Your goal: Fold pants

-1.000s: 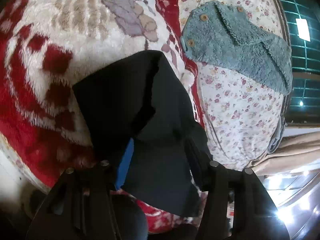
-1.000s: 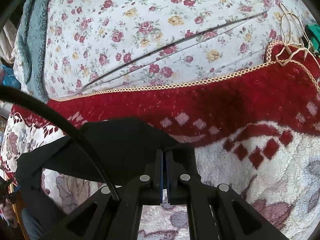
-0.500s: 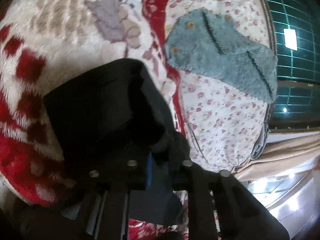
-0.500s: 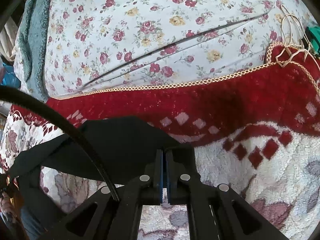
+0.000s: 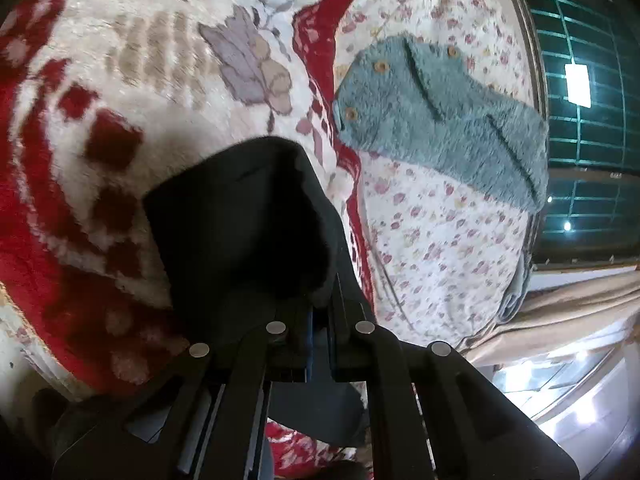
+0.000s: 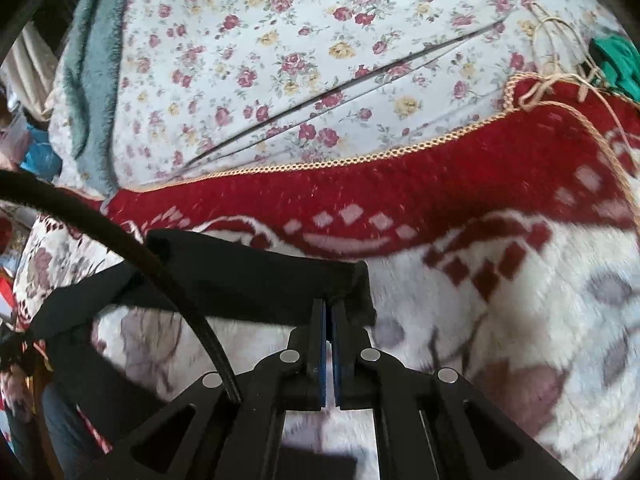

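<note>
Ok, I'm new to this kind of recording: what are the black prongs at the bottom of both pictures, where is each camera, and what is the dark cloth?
No robot here: a person carries a hand-held two-finger claw in each hand, with a wide-angle camera on each looking forward along its fingers. One picture is from the left claw, the other from the right claw; the prongs are the claws' own fingers. The dark cloth is a pair of black pants, the thing being folded. Both claws are shut on it, and the left one's jaws have just closed on the cloth. Underneath lies a fluffy red and white blanket, beside a flowered sheet. A blue-grey fuzzy garment with buttons lies on the sheet, apart from the pants.
</note>
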